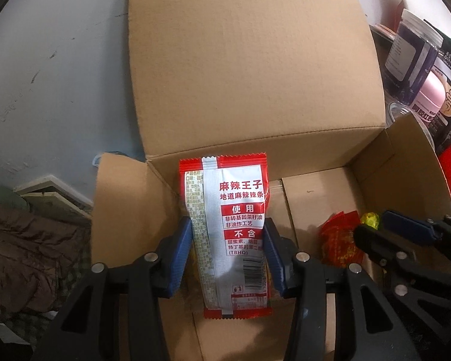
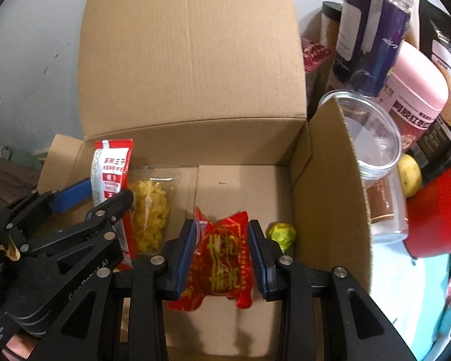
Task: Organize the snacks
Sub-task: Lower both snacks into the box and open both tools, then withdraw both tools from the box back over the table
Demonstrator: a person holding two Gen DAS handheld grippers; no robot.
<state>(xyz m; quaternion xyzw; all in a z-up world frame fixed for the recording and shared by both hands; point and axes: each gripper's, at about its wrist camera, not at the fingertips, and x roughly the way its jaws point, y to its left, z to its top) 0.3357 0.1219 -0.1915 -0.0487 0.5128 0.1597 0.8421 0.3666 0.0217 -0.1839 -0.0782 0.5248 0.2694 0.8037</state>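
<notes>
My left gripper [image 1: 228,234] is shut on a red and white spicy-strip packet [image 1: 231,228] and holds it upright inside an open cardboard box [image 1: 255,60]. It also shows in the right wrist view [image 2: 112,171]. My right gripper [image 2: 221,240] is shut on a crumpled red snack packet with gold print [image 2: 222,255], low over the box floor [image 2: 240,186]. That packet shows in the left wrist view [image 1: 339,240]. A clear bag of yellow snacks [image 2: 151,210] lies between the two packets. A small yellow-green wrapped sweet [image 2: 282,234] lies to the right.
The box's tall rear flap [image 2: 192,45] stands upright; side flaps flank it. Right of the box stand a dark blue jar [image 2: 372,30], a pink-lidded jar [image 2: 415,90], a clear empty tub [image 2: 372,141], a yellow fruit [image 2: 409,174] and a red container [image 2: 436,210].
</notes>
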